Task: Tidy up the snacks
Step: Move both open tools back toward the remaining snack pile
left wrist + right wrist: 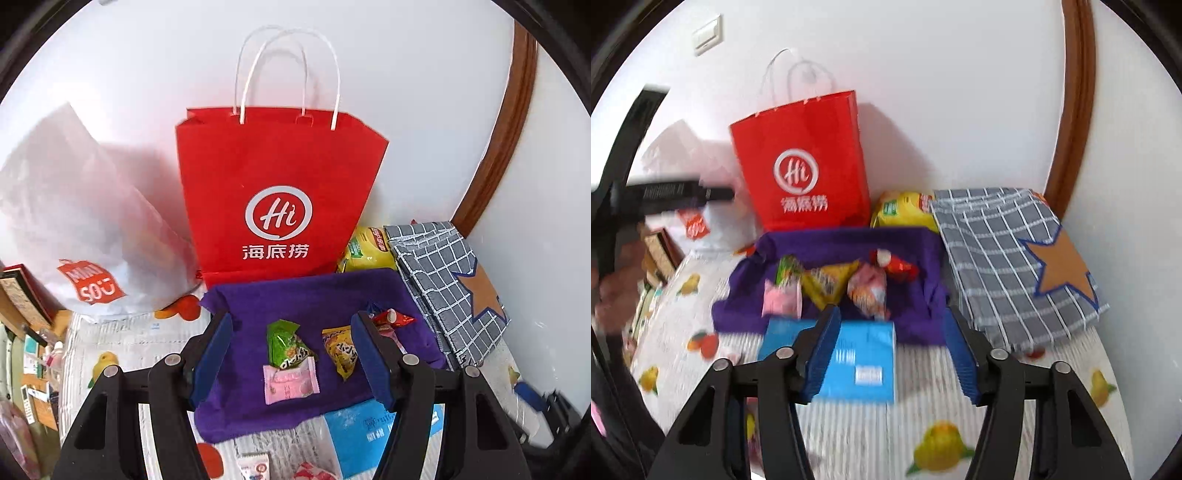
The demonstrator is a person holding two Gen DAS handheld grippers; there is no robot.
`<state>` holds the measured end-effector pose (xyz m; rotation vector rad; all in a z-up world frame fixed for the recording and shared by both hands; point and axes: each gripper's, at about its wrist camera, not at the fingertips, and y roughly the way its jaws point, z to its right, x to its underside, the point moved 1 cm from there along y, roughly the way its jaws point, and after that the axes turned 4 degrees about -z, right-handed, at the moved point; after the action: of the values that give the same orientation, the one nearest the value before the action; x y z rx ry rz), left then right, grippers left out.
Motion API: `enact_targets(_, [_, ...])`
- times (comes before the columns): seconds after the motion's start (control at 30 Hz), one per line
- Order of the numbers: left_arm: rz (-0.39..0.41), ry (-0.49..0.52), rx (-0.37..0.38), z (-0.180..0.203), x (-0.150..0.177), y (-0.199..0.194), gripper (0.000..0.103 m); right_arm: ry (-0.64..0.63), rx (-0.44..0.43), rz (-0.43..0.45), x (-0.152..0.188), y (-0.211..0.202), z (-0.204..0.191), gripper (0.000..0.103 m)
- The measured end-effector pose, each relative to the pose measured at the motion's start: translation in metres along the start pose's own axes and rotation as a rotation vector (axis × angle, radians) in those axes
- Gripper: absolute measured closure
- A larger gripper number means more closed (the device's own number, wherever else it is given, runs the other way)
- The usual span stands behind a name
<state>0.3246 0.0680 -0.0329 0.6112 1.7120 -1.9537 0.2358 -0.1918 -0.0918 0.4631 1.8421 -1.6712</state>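
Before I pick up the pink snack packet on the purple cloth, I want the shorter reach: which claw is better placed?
Left, probably. The left claw hangs open with the pink packet framed between its fingers, while the right claw is open over the blue box.

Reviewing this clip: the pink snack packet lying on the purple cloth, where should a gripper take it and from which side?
The pink packet lies flat on the purple cloth, its top edge tucked under the green packet. I would come from above and pinch across its two long side edges near the lower, free end, which looks clear of neighbours. Both grippers look open and hold nothing.
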Motion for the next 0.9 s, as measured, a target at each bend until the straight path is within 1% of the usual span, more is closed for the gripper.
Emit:
enact_targets(0.03, [-0.006, -0.002, 0.008, 0.001, 0.004, -0.003, 0.038, -0.002, 0.004, -0.002, 0.008, -0.003, 0.0, 0.049])
enact_targets(0.1, [-0.052, -0.011, 0.027, 0.0, 0.016, -0.005, 0.039, -0.015, 0.003, -0.005, 0.024, -0.009, -0.003, 0.05])
enact_targets(0.13, [-0.069, -0.043, 0.027, -0.002, 0.024, -0.007, 0.04, -0.016, -0.003, -0.004, 0.029, -0.009, -0.004, 0.053])
enact_targets(0.17, [-0.069, -0.056, 0.025, -0.003, 0.029, -0.009, 0.04, -0.015, -0.011, -0.008, 0.035, -0.008, -0.006, 0.054])
enact_targets(0.23, [-0.072, -0.048, 0.013, -0.003, 0.048, -0.016, 0.04, -0.017, -0.026, -0.034, 0.048, -0.004, -0.01, 0.059])
enact_targets(0.27, [-0.074, -0.049, 0.007, -0.005, 0.057, -0.019, 0.04, -0.023, -0.026, -0.044, 0.053, -0.002, -0.013, 0.059])
enact_targets(0.33, [-0.085, -0.063, -0.004, -0.009, 0.072, -0.022, 0.04, -0.05, -0.026, -0.051, 0.063, 0.0, -0.022, 0.059])
enact_targets(0.43, [-0.098, -0.077, -0.008, -0.018, 0.097, -0.027, 0.04, -0.089, -0.056, -0.066, 0.076, 0.004, -0.038, 0.059])
enact_targets(0.6, [-0.106, -0.079, -0.076, -0.037, 0.14, -0.037, 0.039, -0.128, -0.128, -0.107, 0.095, 0.019, -0.064, 0.058])
enact_targets(0.7, [-0.12, -0.113, -0.071, -0.051, 0.159, -0.037, 0.039, -0.149, -0.173, -0.132, 0.105, 0.03, -0.076, 0.058])
enact_targets(0.8, [-0.133, -0.137, -0.072, -0.063, 0.175, -0.037, 0.039, -0.165, -0.182, -0.163, 0.112, 0.044, -0.088, 0.058])
enact_targets(0.9, [-0.145, -0.158, -0.068, -0.071, 0.185, -0.034, 0.039, -0.18, -0.195, -0.185, 0.115, 0.057, -0.097, 0.058])
